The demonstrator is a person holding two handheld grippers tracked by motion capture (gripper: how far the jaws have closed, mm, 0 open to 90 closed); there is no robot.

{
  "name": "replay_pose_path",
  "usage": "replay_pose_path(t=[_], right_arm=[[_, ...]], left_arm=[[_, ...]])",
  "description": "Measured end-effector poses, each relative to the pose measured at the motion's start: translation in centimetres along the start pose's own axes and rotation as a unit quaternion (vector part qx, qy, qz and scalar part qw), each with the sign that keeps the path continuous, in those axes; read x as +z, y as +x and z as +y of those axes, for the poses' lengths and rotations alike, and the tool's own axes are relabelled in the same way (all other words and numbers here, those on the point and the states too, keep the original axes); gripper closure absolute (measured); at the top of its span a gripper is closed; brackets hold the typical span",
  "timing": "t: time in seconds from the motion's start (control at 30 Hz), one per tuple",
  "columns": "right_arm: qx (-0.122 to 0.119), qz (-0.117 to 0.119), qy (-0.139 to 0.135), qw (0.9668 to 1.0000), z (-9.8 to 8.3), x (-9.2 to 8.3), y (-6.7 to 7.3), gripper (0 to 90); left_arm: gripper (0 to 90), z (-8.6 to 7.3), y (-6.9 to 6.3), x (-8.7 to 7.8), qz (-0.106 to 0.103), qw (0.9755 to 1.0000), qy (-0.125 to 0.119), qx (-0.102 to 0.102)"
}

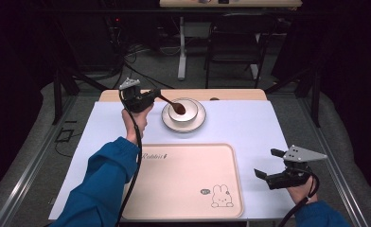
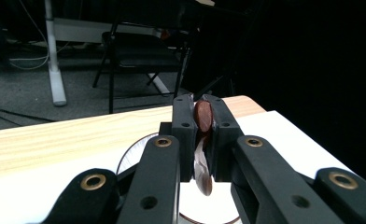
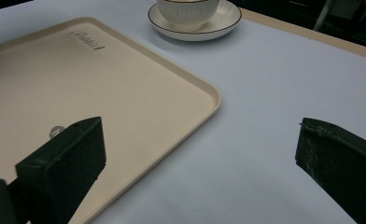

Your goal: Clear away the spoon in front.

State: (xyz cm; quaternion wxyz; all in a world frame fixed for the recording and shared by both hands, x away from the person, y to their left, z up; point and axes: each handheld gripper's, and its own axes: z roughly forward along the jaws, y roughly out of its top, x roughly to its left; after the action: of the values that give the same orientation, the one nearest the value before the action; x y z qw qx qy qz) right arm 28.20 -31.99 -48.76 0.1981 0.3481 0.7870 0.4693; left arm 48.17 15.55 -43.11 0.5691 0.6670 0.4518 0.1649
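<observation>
Wood shows along the far edge of the table [image 1: 231,94] in the high view, with a smooth pale sheet [image 1: 250,127] spread over the rest. On the sheet sits a round white saucer [image 1: 198,124] carrying a white cup [image 1: 187,113], and nearer the person lies a matte cream rectangular tray [image 1: 183,182] with rounded corners and a small rabbit drawing. The left gripper [image 1: 151,96] is clamped on the handle of a brown spoon [image 1: 173,105], whose oval bowl rests over the cup. The right gripper [image 1: 267,164] hovers off the tray's right edge, jaws spread wide and holding nothing.

From the left gripper view, the black jaws press together on the spoon [image 2: 202,117], its glossy reddish-brown end standing between them, the saucer's rim [image 2: 125,156] below.

Through the right gripper view, two blocky black jaws stand far apart over the tray's raised lip [image 3: 208,91]; the ribbed cup [image 3: 188,11] sits on its dark-rimmed saucer [image 3: 218,23] beyond.
</observation>
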Motion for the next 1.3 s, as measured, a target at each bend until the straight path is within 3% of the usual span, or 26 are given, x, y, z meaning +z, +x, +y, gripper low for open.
replay_pose_path(t=[0.87,1.3], right_arm=[[0.001,0.0,0.0,1.0,0.0,0.0,0.0,1.0],[0.0,0.0,0.001,1.0,0.0,0.0,0.0,1.0]], left_arm=[[83.8,2.9,0.7,-4.6,-0.038,0.9989,0.014,0.025],[83.8,3.3,1.0,-7.5,-0.071,0.9955,0.041,0.047]])
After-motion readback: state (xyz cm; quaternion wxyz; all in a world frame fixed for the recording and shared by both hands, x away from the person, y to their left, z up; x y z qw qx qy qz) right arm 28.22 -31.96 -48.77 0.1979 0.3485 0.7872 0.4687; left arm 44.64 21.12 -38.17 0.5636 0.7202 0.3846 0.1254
